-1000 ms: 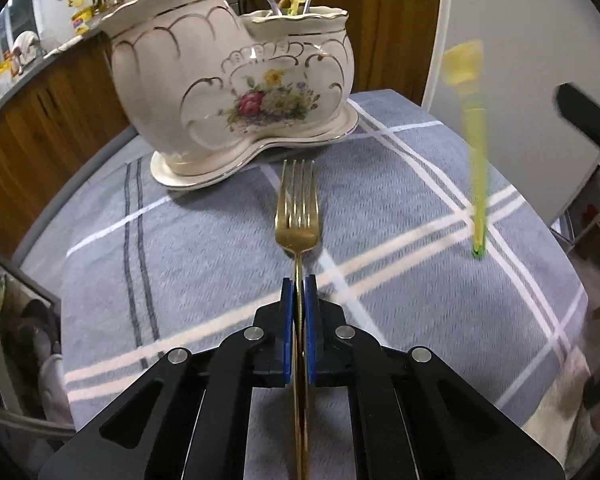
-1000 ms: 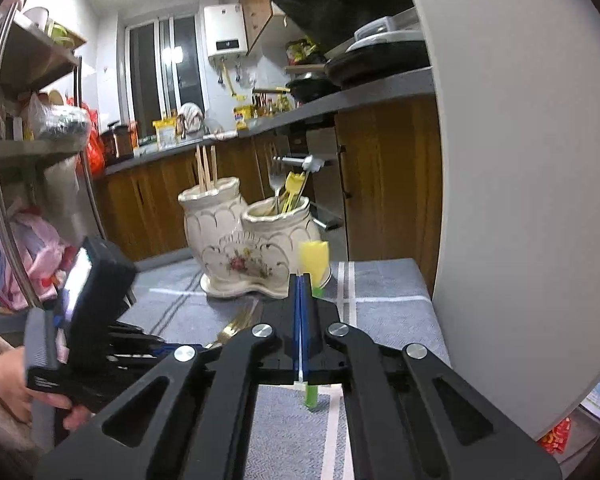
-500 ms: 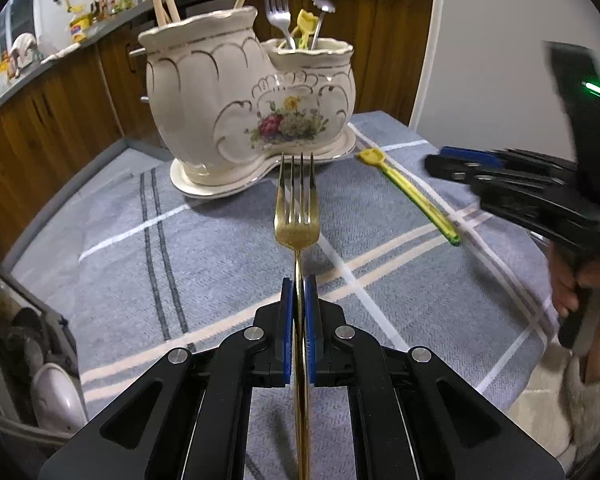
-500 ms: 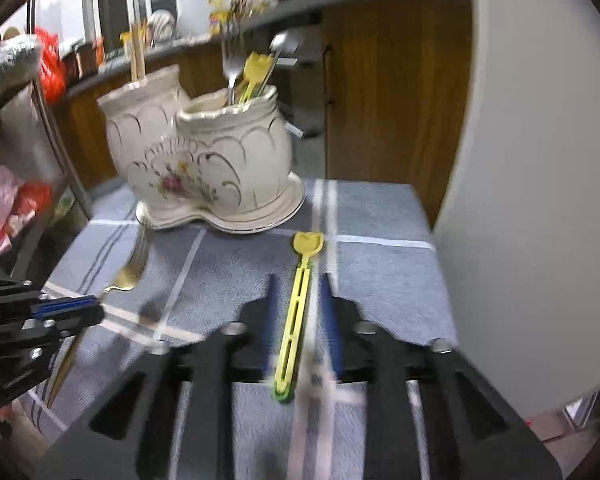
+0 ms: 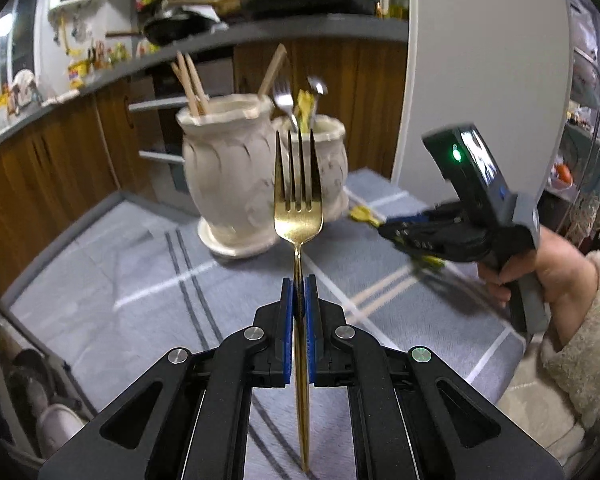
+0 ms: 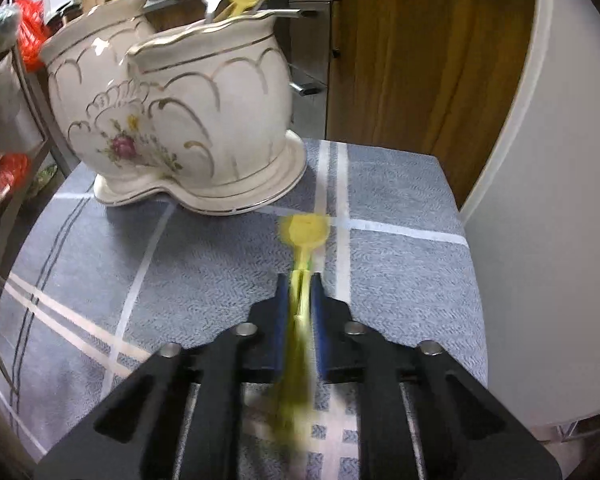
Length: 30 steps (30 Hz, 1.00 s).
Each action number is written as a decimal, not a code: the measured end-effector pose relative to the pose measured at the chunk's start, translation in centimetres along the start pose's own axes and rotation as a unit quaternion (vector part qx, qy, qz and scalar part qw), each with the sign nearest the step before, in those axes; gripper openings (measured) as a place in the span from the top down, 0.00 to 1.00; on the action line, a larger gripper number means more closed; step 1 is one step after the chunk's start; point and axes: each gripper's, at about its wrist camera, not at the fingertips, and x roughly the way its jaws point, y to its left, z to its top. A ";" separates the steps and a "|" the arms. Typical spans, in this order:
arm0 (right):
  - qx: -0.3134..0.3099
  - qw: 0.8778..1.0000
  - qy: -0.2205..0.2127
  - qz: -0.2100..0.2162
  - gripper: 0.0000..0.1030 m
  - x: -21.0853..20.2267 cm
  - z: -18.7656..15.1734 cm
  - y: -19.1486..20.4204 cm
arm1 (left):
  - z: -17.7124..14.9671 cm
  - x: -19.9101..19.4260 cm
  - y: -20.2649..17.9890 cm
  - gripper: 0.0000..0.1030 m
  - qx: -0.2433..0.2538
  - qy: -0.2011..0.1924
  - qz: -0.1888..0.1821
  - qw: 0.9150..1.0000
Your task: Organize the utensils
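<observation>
My left gripper [image 5: 299, 292] is shut on the handle of a gold fork [image 5: 298, 216], held off the table with its tines up in front of the cream floral utensil holder [image 5: 228, 172]. A yellow plastic utensil [image 6: 304, 230] lies on the grey checked cloth near the holder's base [image 6: 204, 120]. My right gripper [image 6: 300, 280] is low over it, jaws closing, with its handle between the pads and a thin gap still showing. In the left wrist view the right gripper [image 5: 384, 230], held by a hand in a fleecy sleeve, covers most of the yellow utensil [image 5: 362, 213].
The holder carries wooden chopsticks [image 5: 190, 88] in one pot and a silver fork [image 5: 284, 100] with other utensils in the other. A white rounded wall [image 6: 540, 200] stands close on the right of the small table [image 6: 400, 280]. Wooden cabinets lie behind.
The right gripper let the yellow utensil drop onto the cloth, came down over it, and its jaws narrowed around the handle. The left gripper rose with the gold fork.
</observation>
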 end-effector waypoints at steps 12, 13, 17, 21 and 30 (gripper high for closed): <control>0.054 0.973 -0.222 0.044 0.91 -10.5 2.6 -0.4 | 6.1 -2.3 4.1 0.94 -0.030 -0.117 0.013 0.993; 0.055 0.967 -0.243 0.044 0.91 -11.0 3.4 -0.2 | 7.0 -2.2 4.4 0.94 -0.038 -0.123 0.015 0.992; 0.065 0.948 -0.306 0.064 0.91 -11.9 6.0 0.5 | 10.1 -3.1 4.7 0.94 -0.049 -0.158 0.012 0.986; 0.080 0.930 -0.336 0.127 0.91 -11.2 8.4 0.7 | 12.6 -3.7 4.4 0.94 -0.043 -0.181 0.017 0.982; 0.089 0.923 -0.347 0.143 0.91 -5.9 10.7 2.0 | 17.4 -1.2 5.1 0.94 -0.046 -0.206 0.056 0.976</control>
